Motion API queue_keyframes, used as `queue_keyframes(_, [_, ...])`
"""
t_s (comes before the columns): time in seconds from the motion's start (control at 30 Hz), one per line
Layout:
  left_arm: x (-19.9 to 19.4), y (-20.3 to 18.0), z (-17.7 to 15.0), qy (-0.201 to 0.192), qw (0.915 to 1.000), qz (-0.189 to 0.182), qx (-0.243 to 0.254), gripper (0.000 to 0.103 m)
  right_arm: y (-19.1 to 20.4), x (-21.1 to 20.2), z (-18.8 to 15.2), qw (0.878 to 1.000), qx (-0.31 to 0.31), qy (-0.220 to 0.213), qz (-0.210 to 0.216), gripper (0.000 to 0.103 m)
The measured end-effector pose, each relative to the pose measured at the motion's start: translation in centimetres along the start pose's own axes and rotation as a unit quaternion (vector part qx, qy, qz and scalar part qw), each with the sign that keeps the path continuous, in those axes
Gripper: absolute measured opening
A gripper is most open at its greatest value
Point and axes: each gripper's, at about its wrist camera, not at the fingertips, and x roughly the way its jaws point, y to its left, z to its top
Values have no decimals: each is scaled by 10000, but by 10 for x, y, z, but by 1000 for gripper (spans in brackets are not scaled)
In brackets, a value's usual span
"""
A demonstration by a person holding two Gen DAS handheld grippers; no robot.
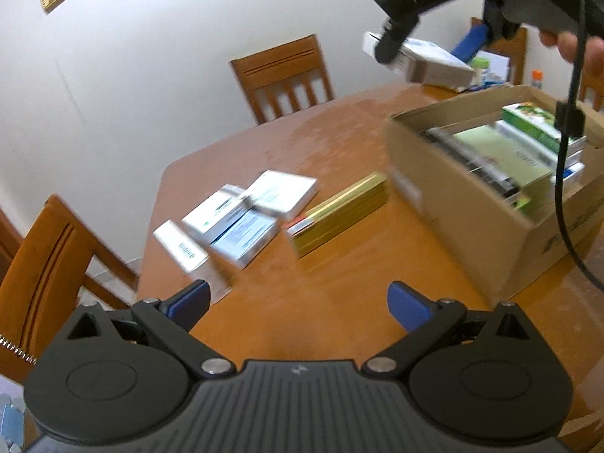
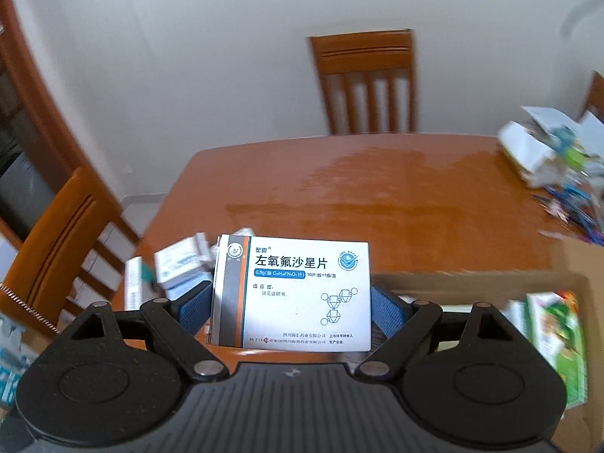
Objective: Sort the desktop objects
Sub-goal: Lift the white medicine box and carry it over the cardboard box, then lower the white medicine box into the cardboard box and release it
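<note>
A: What is seen ahead of the left gripper [image 1: 298, 304]?

B: The wooden bench [image 1: 339, 120] is spread out in front of it. A cardboard box [image 1: 472, 204], packed with cartons and booklets, is set ahead and to the right of the gripper. A gold box [image 1: 339, 213] is laid flat straight ahead, just left of the cardboard box. A loose heap of white medicine boxes [image 1: 234, 215] is scattered ahead and to the left, some leaning on one another. The gripper's blue pads are spread wide apart, and nothing is held between them.

A: And the right gripper [image 2: 290, 304]?

B: It is clamped on a white pill box [image 2: 302, 294], which is pressed between the two blue pads with its printed face turned to the camera. In the left wrist view the same gripper [image 1: 389, 43] is seen raised high, up and to the right, with the pill box [image 1: 430, 60] carried in the air above the far edge of the cardboard box. Below and right of the right gripper, the cardboard box [image 2: 577, 264] is seen with a green carton [image 2: 555, 343] standing inside.
</note>
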Motion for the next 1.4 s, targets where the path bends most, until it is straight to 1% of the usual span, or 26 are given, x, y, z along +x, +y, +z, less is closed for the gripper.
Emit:
queue_keyframes(0.2, [-1,-28,16,-135,9993,-251,235,100,-53,-16,-15,9983,404,-50,-425,91])
queue_keyframes(0.37, [5,-28,16,-94,9994,-277,180,100,-79,-20,-20,9961,557,-47,-678,91])
queue_keyframes(0.5, [11,-28,15,-59,9995,-296,133,100,-93,-18,-19,9949,615,2,-795,91])
queue_keyframes(0.77, [22,-27,14,10,9995,-328,39,100,-126,-9,-6,9907,867,288,-1004,91])
queue_keyframes(0.83, [25,-26,14,29,9994,-332,14,100,-128,-2,-3,9905,868,448,-968,91])
queue_keyframes(0.93, [29,-24,14,56,9994,-338,-24,100,-122,17,-5,9898,678,784,-981,91])
queue_keyframes(1.1, [37,-21,14,101,9993,-347,-88,100,-117,56,-16,9843,529,1301,-1072,91])
queue_keyframes(1.23, [43,-19,14,138,9992,-355,-138,100,-118,77,-17,9807,482,1509,-1147,91])
queue_keyframes(1.4, [49,-17,14,172,9991,-356,-177,100,-121,88,-14,9789,421,1610,-1187,91])
